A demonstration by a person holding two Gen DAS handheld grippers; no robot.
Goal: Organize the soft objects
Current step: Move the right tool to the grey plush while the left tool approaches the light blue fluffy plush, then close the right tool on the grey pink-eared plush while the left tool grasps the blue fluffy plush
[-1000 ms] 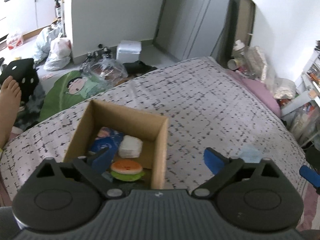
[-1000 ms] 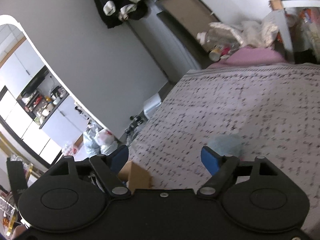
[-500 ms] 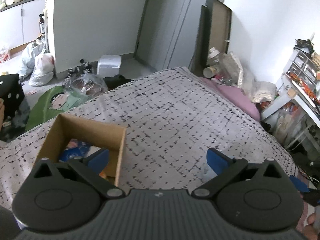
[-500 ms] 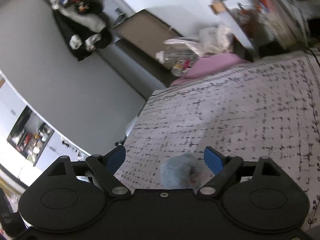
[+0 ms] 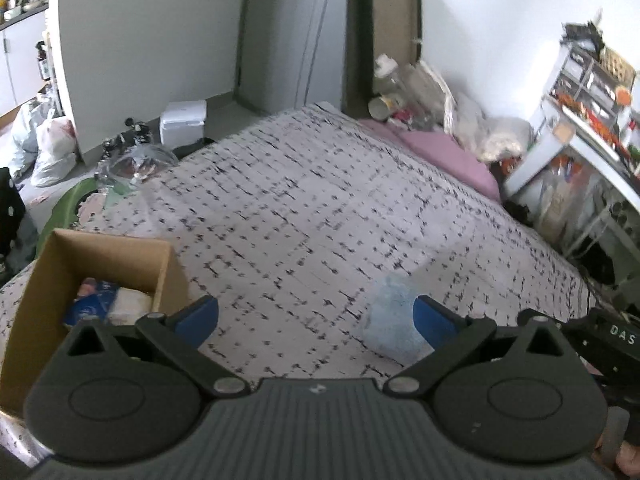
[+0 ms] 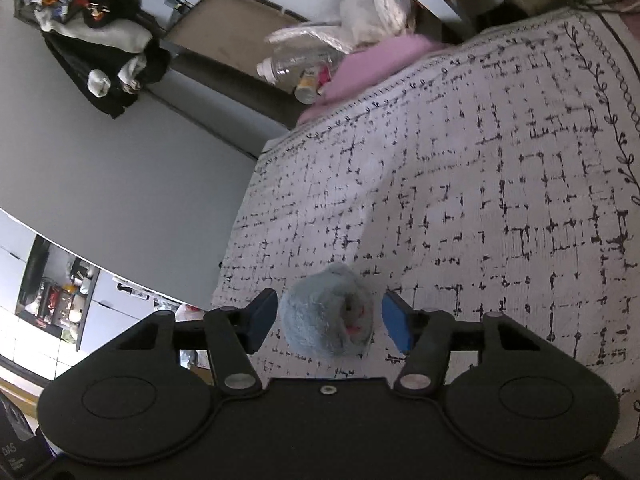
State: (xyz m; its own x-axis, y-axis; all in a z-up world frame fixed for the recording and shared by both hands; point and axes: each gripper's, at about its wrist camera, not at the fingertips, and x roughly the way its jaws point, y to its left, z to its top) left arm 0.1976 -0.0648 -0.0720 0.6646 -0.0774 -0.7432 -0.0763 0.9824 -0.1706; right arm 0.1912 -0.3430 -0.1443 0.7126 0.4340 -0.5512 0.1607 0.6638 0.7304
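On the patterned bedspread, a pale blue plush toy lies between the blue pads of the right gripper. Its jaws have just been closing; a narrow gap shows on each side of the toy, so the pads do not press it. In the left wrist view the same toy sits just beside the right pad of the left gripper, whose fingers stand wide apart and empty. At the near left, a cardboard box holds soft items.

Patterned bed between grey walls, cluttered shelves.
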